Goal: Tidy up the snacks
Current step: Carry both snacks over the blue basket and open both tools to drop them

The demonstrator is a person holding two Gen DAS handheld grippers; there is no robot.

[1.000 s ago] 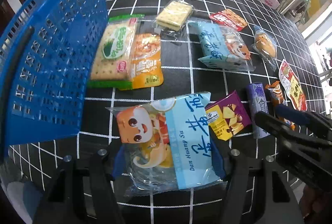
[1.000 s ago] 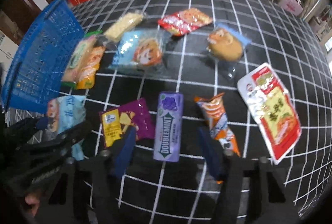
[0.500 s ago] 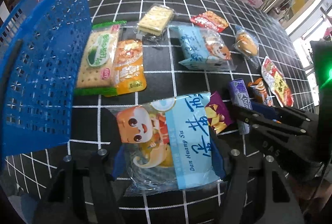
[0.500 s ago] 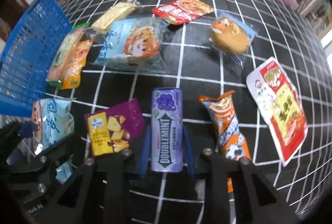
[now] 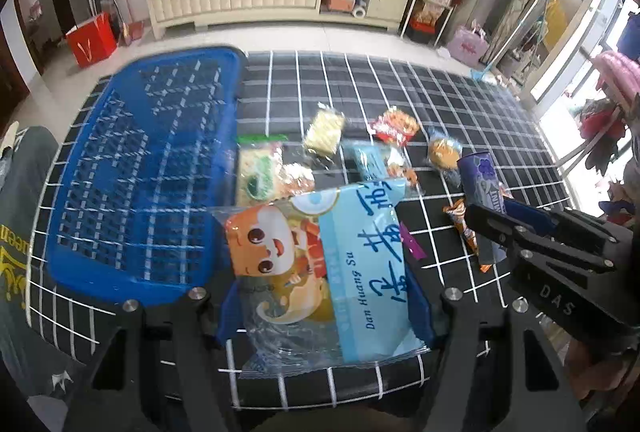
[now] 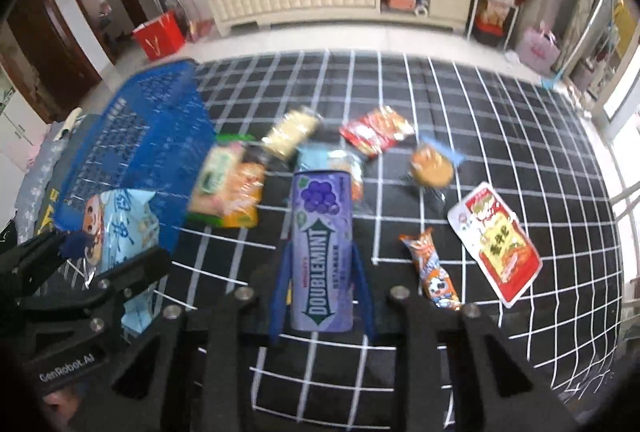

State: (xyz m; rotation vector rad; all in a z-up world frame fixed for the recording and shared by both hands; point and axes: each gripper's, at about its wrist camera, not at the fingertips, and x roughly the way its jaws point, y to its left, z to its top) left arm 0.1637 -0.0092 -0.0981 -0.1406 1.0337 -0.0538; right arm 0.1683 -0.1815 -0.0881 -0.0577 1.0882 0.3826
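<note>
Blue plastic basket (image 5: 132, 168) fills the left of my left wrist view, and my left gripper (image 5: 324, 292) is clamped on the light blue cake pack (image 5: 320, 268), held up in the lower middle just right of the basket. My right gripper (image 6: 322, 264) is pinched tight on the purple Doublemint pack (image 6: 321, 248), dead centre in its own view. Only the right view shows the red-and-white pouch (image 6: 496, 244) at right; the left view just catches the gum's end at its right edge.
</note>
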